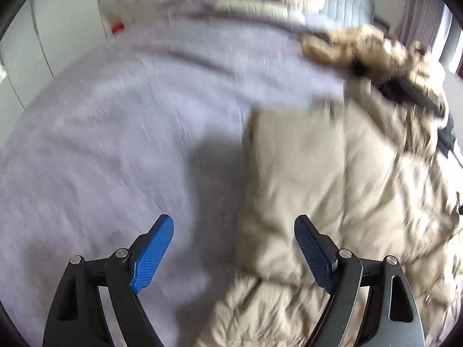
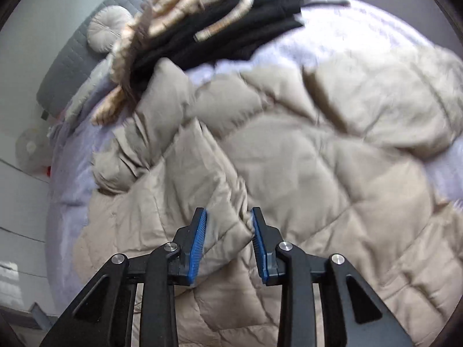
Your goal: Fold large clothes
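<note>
Big beige puffer coat (image 2: 289, 150) is spread flat on the bed (image 1: 101, 133), so there's room to fold. Right tool (image 2: 228, 243) is pinching a fabric ridge; left tool (image 1: 234, 254) hangs wide open, holding nothing.

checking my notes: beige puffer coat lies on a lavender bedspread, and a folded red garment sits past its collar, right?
Not quite: the garment past the collar is black, not red, as the right wrist view shows. The beige puffer coat does lie on the lavender bedspread.
</note>
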`<move>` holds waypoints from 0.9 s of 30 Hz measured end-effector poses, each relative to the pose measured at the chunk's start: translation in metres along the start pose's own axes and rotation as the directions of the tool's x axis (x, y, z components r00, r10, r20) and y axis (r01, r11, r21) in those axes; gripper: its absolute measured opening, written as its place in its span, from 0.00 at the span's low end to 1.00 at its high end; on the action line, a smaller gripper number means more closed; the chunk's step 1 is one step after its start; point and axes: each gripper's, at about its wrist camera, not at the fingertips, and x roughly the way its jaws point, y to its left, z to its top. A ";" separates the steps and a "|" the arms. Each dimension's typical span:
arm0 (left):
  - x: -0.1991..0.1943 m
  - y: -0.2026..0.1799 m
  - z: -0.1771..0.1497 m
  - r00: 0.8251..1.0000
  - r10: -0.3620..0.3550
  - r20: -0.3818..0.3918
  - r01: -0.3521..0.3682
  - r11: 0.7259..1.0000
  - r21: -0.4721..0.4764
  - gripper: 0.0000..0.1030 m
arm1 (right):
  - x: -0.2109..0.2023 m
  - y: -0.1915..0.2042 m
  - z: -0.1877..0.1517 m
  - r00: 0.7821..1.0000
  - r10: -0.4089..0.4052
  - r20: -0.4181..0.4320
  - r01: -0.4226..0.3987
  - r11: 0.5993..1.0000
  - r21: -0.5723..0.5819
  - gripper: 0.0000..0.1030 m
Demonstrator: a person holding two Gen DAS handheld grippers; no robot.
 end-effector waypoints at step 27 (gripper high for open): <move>-0.019 -0.094 0.007 0.996 0.027 -0.083 -0.011 0.981 0.191 0.84 | -0.009 -0.088 -0.008 0.979 0.045 -0.199 -0.058 0.997 -0.059 0.40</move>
